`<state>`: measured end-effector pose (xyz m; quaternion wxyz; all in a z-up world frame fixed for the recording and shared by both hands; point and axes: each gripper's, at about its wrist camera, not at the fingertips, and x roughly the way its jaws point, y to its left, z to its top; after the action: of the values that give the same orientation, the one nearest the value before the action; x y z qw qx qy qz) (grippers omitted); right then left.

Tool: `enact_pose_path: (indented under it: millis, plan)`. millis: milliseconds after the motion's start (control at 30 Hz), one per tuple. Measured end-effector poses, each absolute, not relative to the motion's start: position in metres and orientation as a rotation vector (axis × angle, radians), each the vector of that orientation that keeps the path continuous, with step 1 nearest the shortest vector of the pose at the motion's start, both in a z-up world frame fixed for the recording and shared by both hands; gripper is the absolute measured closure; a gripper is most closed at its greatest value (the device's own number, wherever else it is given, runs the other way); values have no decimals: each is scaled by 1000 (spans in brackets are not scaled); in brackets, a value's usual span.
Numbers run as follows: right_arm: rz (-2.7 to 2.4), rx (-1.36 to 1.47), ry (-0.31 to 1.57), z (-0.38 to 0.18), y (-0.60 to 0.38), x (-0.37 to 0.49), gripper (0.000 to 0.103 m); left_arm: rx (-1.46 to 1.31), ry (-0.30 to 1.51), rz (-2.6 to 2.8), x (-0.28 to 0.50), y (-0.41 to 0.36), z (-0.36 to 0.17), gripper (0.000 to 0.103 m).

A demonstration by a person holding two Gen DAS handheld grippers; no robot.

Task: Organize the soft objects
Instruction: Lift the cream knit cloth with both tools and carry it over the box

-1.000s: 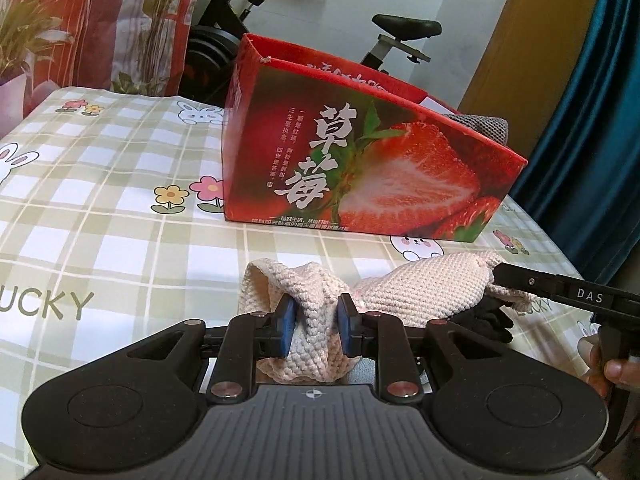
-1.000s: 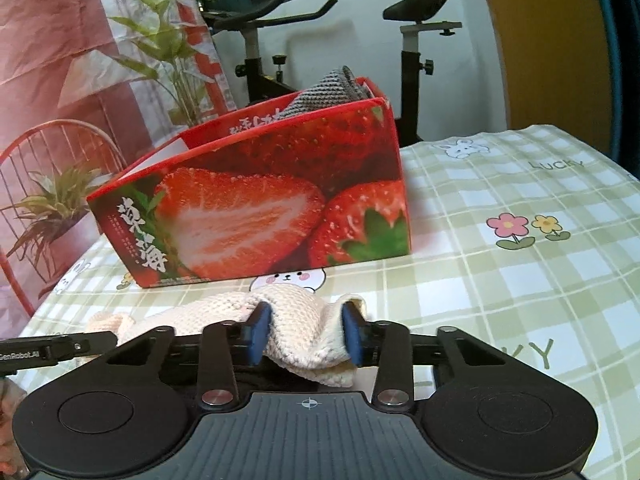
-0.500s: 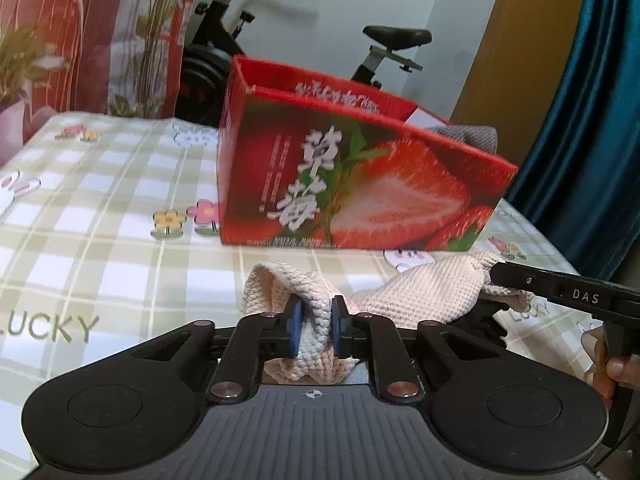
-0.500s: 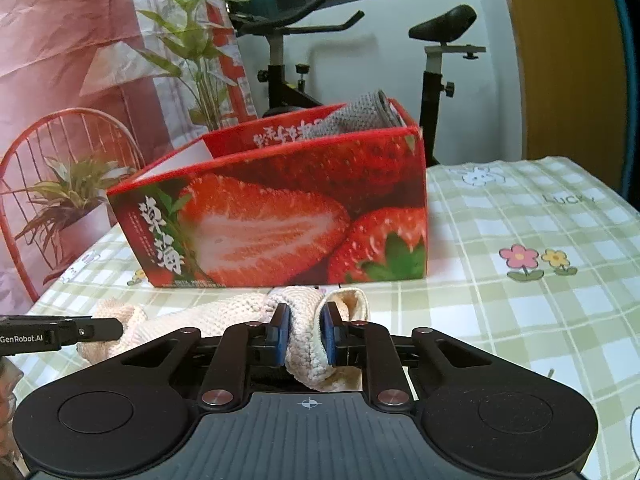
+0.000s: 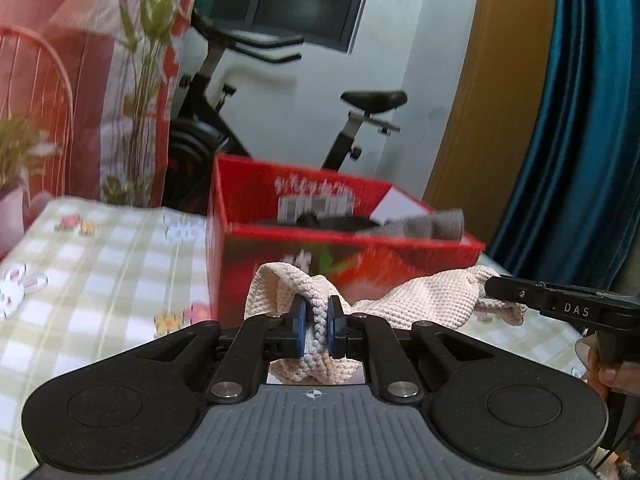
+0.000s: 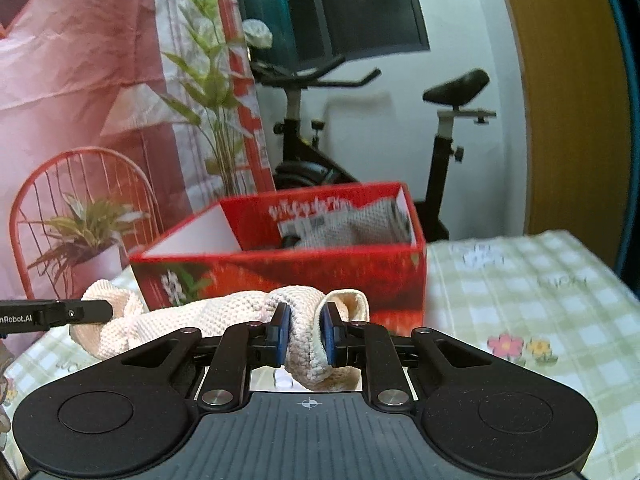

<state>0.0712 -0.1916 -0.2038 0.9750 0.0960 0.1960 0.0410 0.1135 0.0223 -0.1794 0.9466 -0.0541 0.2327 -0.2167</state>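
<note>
Cream knitted cloth (image 5: 424, 300): pinched at opposite ends by left gripper (image 5: 316, 330) and right gripper (image 6: 305, 334), before red strawberry box (image 6: 320, 272).

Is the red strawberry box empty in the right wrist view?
No, a grey knitted cloth already lies inside the red box, against its far right corner.

Red box (image 5: 344, 252) stands just ahead; bare tablecloth (image 6: 532, 304) flanks it
</note>
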Motion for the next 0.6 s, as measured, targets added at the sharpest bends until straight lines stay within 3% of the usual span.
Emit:
enact_pose_path:
  millis: [600]
  plan:
    - [108,128,295,-131,-220,124,87,-108,374,-458,172,6,-125,93]
